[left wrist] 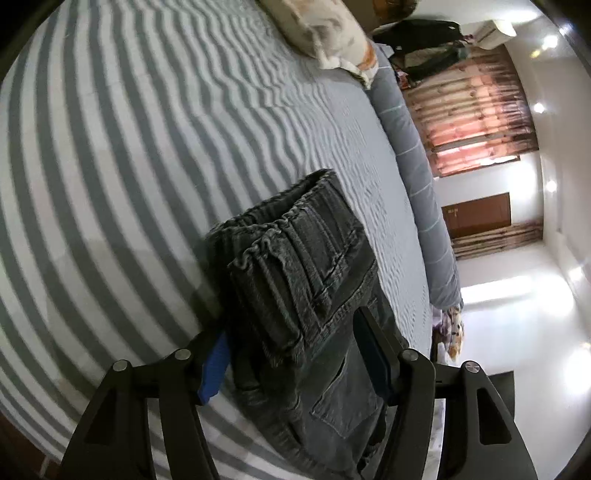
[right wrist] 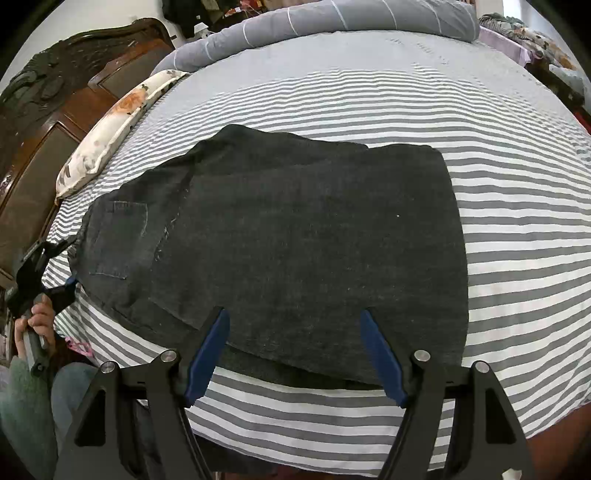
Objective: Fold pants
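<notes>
Nearest you, your right gripper (right wrist: pixel 295 332) has its blue-padded jaws standing apart over the near edge of the pants (right wrist: pixel 280 236); the tips hang above the dark cloth and grip nothing. The pants lie folded flat on the striped bedsheet (right wrist: pixel 517 229), back pocket (right wrist: pixel 118 240) toward the left end.

At that left end, your left gripper (left wrist: pixel 291 339) straddles the bunched waistband (left wrist: pixel 280 236). One blue pad (left wrist: pixel 214 369) sits beside the denim and the other rests on top of it, jaws apart around the fabric; whether the pads are pressing it, you cannot tell from either view. From the right wrist view you can see your left hand (right wrist: pixel 35 325) wrapped round that gripper's handle, with a green sleeve (right wrist: pixel 22 398) below it.

Farther off, a flowered pillow (right wrist: pixel 110 133) lies near the carved wooden headboard (right wrist: pixel 55 110). A rolled grey quilt (right wrist: pixel 332 22) runs along the far side of the bed.
</notes>
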